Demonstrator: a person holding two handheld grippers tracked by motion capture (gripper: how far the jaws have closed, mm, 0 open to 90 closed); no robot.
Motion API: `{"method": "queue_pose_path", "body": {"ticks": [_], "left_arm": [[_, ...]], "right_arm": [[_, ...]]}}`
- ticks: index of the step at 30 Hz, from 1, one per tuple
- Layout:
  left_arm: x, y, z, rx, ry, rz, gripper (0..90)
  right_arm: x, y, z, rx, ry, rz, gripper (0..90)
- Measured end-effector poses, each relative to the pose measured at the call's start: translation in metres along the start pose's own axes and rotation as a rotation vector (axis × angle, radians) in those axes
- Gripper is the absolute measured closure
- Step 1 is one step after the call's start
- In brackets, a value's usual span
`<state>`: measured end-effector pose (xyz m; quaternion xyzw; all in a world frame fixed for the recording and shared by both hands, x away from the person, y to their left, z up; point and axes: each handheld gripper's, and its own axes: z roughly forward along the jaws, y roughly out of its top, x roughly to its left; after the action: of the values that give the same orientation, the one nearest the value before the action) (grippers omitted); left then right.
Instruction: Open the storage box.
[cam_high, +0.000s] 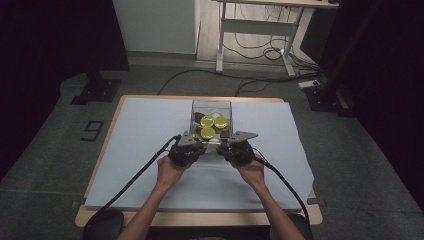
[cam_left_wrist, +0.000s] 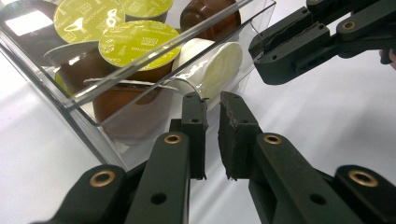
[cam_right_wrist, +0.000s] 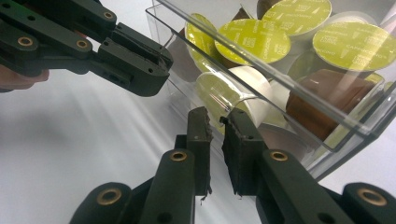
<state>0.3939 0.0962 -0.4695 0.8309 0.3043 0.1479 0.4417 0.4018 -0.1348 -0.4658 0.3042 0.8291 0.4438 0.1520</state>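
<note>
Gripping the near wall of the clear box (cam_high: 212, 107) (coffee capsules (cam_left_wrist: 135, 44) inside), I am holding both grippers, left gripper (cam_left_wrist: 212, 100) and right gripper (cam_right_wrist: 215, 116), closed on it.

Clear box (cam_high: 212, 106) of capsules (cam_high: 207, 121) mid-table (cam_high: 150, 130). 2 claws at its near wall: left claw (cam_high: 196, 142), right claw (cam_high: 226, 145), both closed. Forearms enter from bottom.
</note>
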Motion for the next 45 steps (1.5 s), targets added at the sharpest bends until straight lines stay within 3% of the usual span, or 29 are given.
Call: {"method": "queue_pose_path", "body": {"ticks": [19,45], "left_arm": [[-0.015,-0.010,-0.011,-0.010,-0.016,0.003,80.6],[-0.040,-0.026,-0.029,-0.032,-0.047,-0.005,80.8]], "right_arm": [[0.019,-0.008,-0.011,0.002,-0.015,-0.016,79.8],[0.041,-0.024,-0.031,-0.007,0.031,-0.010,79.8]]}}
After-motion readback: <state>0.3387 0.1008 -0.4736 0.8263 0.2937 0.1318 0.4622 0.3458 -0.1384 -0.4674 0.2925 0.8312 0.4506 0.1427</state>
